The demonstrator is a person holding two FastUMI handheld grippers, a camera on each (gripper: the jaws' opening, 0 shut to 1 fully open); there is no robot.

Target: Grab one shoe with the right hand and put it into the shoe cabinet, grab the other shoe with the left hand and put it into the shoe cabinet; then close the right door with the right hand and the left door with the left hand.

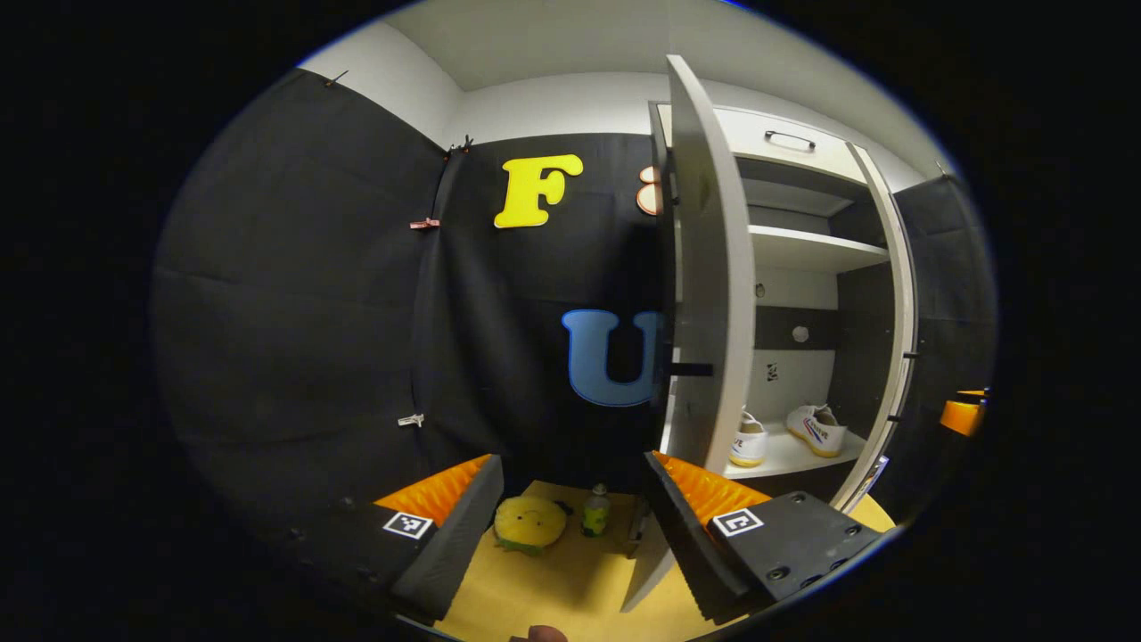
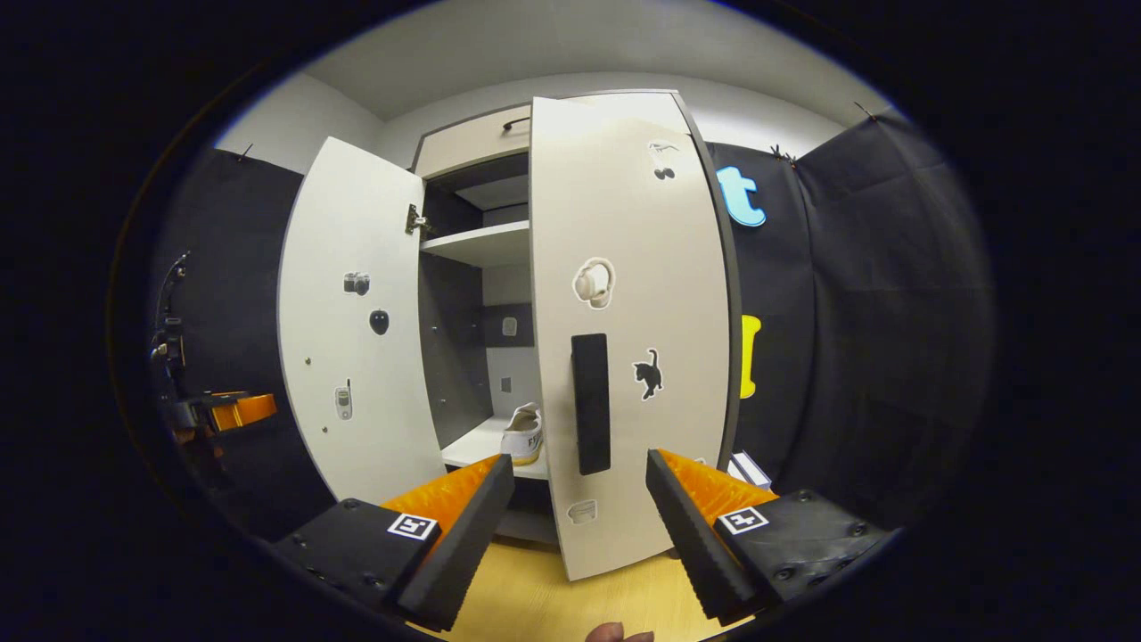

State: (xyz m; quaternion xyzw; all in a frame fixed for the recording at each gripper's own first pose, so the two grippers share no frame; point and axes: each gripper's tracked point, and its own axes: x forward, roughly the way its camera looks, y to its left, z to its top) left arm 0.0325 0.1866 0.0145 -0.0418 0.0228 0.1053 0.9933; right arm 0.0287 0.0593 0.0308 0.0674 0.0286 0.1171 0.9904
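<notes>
The white shoe cabinet [image 1: 793, 134] stands with both doors open. Two white shoes [image 1: 747, 439] [image 1: 818, 430] sit side by side on its lower shelf [image 1: 784, 456]. In the left gripper view the left door [image 1: 709, 267] shows nearly edge-on just right of my open left gripper [image 1: 572, 459], which holds nothing. In the right gripper view the right door [image 2: 624, 267] fills the middle, and my open, empty right gripper [image 2: 579, 456] points at its black handle [image 2: 590, 403] without touching it. One shoe [image 2: 523, 435] peeks out beside that door.
A yellow plush toy [image 1: 530, 522] and a small bottle [image 1: 595, 510] lie on the wooden floor [image 1: 553, 588] left of the cabinet. A white box [image 2: 747, 468] sits by the cabinet's right side. The left door [image 2: 357, 330] swings out wide, with the left gripper [image 2: 223, 410] beyond it.
</notes>
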